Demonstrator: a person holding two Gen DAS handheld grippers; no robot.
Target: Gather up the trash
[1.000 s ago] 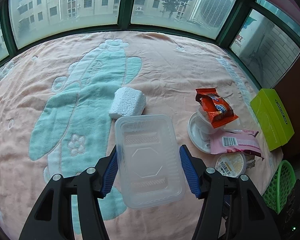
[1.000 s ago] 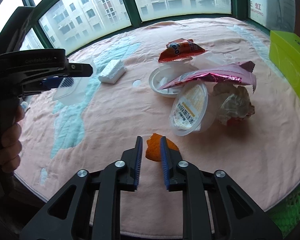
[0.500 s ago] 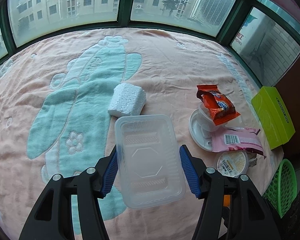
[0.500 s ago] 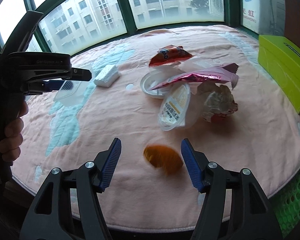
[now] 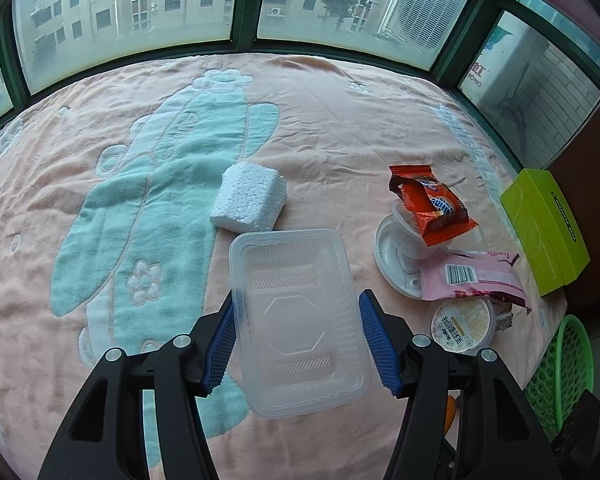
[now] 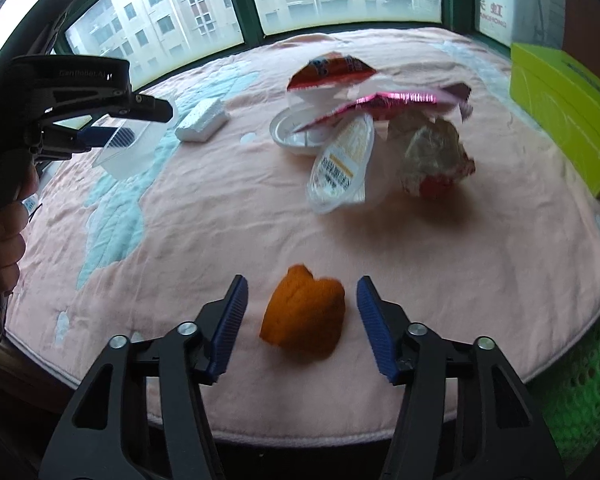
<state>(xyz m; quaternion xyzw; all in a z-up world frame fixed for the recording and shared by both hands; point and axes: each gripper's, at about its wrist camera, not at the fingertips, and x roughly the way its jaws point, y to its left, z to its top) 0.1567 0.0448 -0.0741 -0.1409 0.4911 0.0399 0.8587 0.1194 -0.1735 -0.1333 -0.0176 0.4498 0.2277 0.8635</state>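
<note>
My left gripper (image 5: 298,340) is shut on a clear plastic tray (image 5: 296,280) and holds it above the pink blanket (image 5: 340,120); the right wrist view shows the tray (image 6: 132,148) lifted in a person's hand. An orange peel (image 6: 304,316) lies on the blanket near its front edge. My right gripper (image 6: 300,320) straddles the peel with its jaws closing, and the pads stand clear of it on both sides. Beyond the peel is a trash pile: an orange snack wrapper (image 5: 428,204), a pink wrapper (image 5: 476,280), a jelly cup (image 5: 462,326) and a crumpled wrapper (image 6: 432,160).
A white foam block (image 5: 250,196) lies just beyond the tray. A white dish (image 5: 392,264) sits under the wrappers. A lime-green box (image 5: 544,228) stands at the right edge, and a green mesh basket (image 5: 560,368) sits below the blanket's right corner. Windows ring the far side.
My right gripper let go of the orange peel, which dropped onto the blanket. The jaws opened wide, have narrowed again, and sank toward the peel. The left gripper and tray stayed still.
</note>
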